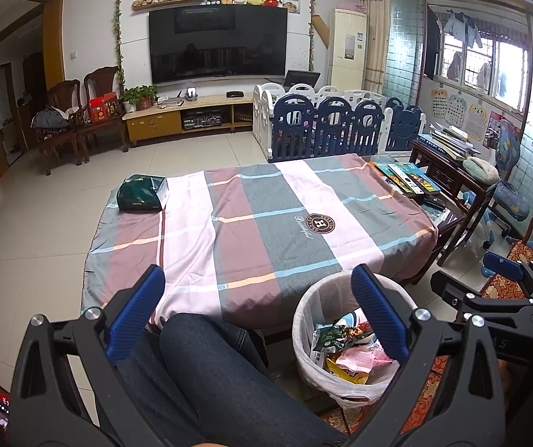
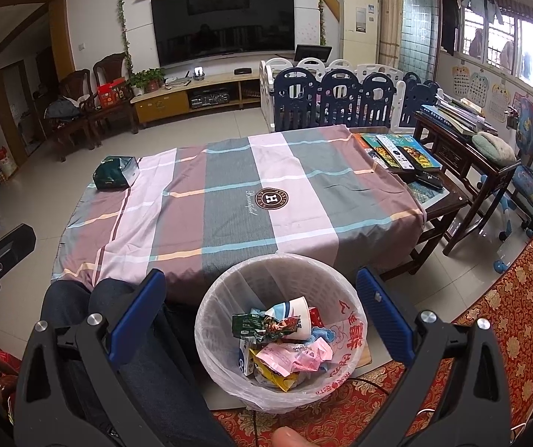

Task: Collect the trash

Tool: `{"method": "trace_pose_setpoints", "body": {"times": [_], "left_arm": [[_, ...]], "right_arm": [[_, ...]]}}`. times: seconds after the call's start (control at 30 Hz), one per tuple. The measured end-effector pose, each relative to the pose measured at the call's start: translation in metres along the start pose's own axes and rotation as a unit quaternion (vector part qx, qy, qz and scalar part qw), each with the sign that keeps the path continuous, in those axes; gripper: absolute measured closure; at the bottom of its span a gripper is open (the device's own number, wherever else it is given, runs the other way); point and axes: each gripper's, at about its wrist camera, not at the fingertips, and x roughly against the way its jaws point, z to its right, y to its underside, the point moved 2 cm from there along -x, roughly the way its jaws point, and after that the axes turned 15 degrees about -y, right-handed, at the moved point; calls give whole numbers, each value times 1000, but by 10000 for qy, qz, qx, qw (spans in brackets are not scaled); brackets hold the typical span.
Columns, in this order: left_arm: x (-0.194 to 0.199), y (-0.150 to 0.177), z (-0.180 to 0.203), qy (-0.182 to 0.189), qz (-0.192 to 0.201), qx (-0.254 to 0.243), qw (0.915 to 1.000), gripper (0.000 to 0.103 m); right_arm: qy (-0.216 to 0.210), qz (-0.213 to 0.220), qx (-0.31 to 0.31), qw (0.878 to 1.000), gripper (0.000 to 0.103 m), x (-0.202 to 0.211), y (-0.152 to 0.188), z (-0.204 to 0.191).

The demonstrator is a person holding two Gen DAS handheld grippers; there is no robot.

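Note:
A white bin (image 2: 344, 298) lined with a plastic bag stands on the floor at the table's near edge, holding several wrappers (image 2: 285, 350) and a paper cup (image 2: 296, 314). My right gripper (image 2: 262, 305) hangs open above the bin, nothing between its blue pads. My left gripper (image 1: 257, 305) is open too, over a person's knee, with the bin (image 1: 303, 320) just to its right. The right gripper's black body (image 1: 497, 294) shows at the right edge of the left wrist view. A dark green pack (image 2: 113, 173) lies on the table's far left corner.
A striped cloth (image 2: 236, 201) covers the low table. Books and remotes (image 2: 396, 152) lie at its right end, beside a dark wooden side table (image 2: 463, 149). A person's legs in jeans (image 1: 206, 380) sit at the near side. A red patterned cushion (image 2: 508, 309) fills the right.

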Motion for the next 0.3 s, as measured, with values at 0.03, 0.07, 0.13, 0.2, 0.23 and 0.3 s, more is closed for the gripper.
{"method": "trace_pose_setpoints", "body": {"times": [0.03,0.07,0.13,0.2,0.23,0.3], "left_arm": [[0,0,0,-11,1,-4,10000,3],[0,0,0,-21,5,-10,10000,3],[0,0,-1,-106,6,-9,9999,3],[-2,-1,-2,-196,-5,-11,9998,3],[-3,-2,-2,-225,-20,-10,9997,3],[-5,-2,-4,-248,-55,1,9997,3]], "right_arm": [[2,-6,0,10000,4,0,1,0],[-2,-3,-2,10000,4,0,0,0],[1,-9,-11,10000,4,-1,1,1],[5,-10,-18,10000,4,-1,2,1],[7,-14,-23,10000,4,-2,3,1],[9,-9,-30,10000,4,-2,3,1]]}}
